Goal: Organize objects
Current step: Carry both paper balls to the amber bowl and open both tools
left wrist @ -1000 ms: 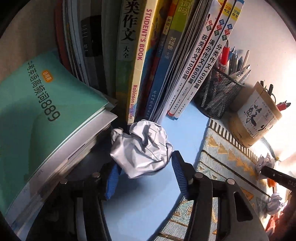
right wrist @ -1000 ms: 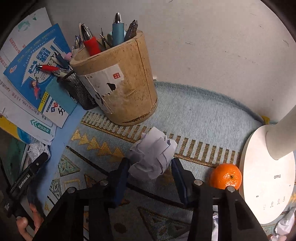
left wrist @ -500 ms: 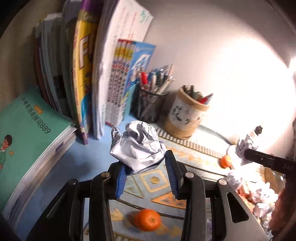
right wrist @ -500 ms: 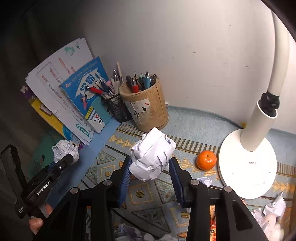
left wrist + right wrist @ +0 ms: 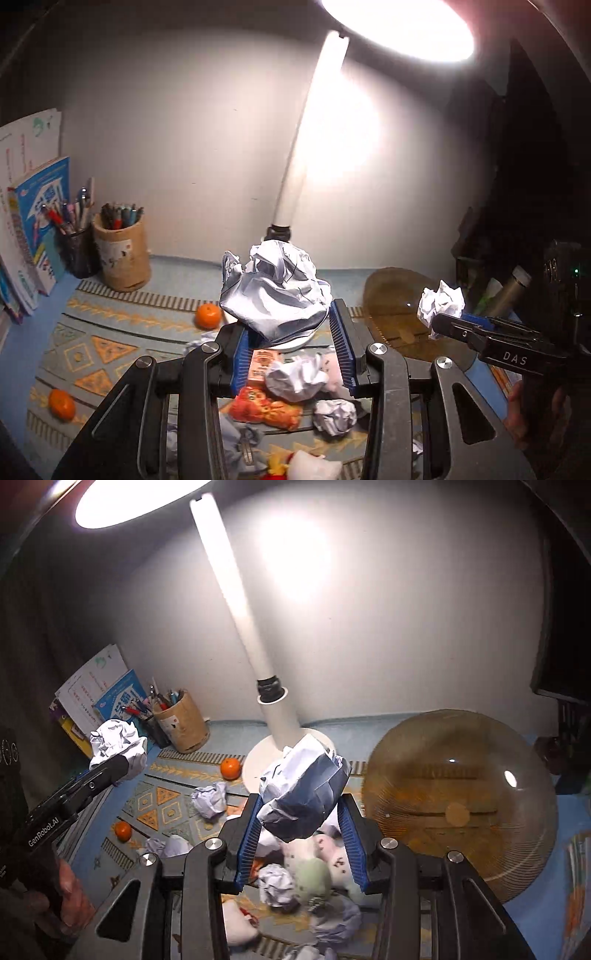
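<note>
While each tool grips one paper ball, two oranges lie below.

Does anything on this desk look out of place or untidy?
Yes. Crumpled paper balls and soft toys litter the patterned mat, and two oranges lie loose on it. Each gripper holds one paper ball.

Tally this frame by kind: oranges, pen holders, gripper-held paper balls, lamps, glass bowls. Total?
Oranges: 2
Pen holders: 2
Held paper balls: 2, one each in left gripper and right gripper
Lamp: 1
Glass bowl: 1
Total: 8
</note>
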Demonstrator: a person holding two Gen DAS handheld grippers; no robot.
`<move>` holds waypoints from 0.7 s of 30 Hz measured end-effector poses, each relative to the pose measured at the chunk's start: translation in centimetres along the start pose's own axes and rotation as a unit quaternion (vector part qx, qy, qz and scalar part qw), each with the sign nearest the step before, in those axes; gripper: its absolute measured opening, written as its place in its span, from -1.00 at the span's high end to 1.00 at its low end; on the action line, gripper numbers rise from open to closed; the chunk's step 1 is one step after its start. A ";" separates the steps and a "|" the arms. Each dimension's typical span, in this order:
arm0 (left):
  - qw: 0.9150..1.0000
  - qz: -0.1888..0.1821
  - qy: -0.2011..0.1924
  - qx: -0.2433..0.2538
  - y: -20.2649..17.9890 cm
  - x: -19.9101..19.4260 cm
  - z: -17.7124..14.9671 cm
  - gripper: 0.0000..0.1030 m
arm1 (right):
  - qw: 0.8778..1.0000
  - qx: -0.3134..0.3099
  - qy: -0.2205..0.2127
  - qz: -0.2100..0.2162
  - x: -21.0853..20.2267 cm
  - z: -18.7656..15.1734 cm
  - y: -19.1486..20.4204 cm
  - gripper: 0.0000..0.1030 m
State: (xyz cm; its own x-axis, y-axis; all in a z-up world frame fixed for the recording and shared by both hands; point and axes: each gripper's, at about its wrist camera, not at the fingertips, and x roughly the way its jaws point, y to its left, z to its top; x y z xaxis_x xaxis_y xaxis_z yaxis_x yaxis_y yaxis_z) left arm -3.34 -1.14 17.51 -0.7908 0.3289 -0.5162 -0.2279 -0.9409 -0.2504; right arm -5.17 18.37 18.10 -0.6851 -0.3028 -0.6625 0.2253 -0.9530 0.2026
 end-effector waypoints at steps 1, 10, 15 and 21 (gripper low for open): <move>1.000 -0.012 0.009 0.004 -1.4 1.2 0.0 0.30 | 1.000 0.008 -0.005 -0.023 -0.5 -0.3 -1.9 0.20; 0.990 -0.074 0.119 0.014 -11.0 12.6 -2.4 0.30 | 0.992 0.069 0.053 -0.093 2.1 -3.0 -13.9 0.20; 0.985 -0.059 0.156 0.056 -13.2 16.0 -4.2 0.01 | 0.990 0.069 0.068 -0.104 3.3 -4.1 -15.5 0.05; 0.983 -0.061 0.160 0.062 -13.4 15.8 -4.4 -0.27 | 0.989 0.076 0.049 -0.118 2.0 -4.2 -16.2 -0.29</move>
State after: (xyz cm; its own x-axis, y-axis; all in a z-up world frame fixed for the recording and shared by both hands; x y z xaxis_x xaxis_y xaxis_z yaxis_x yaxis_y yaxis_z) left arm -10.26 17.02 9.15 -0.5396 0.4293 -0.7243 -0.3920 -0.8894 -0.2351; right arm -7.31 33.24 10.43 -0.6341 -0.0772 -0.7694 -0.0443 -0.9897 0.1358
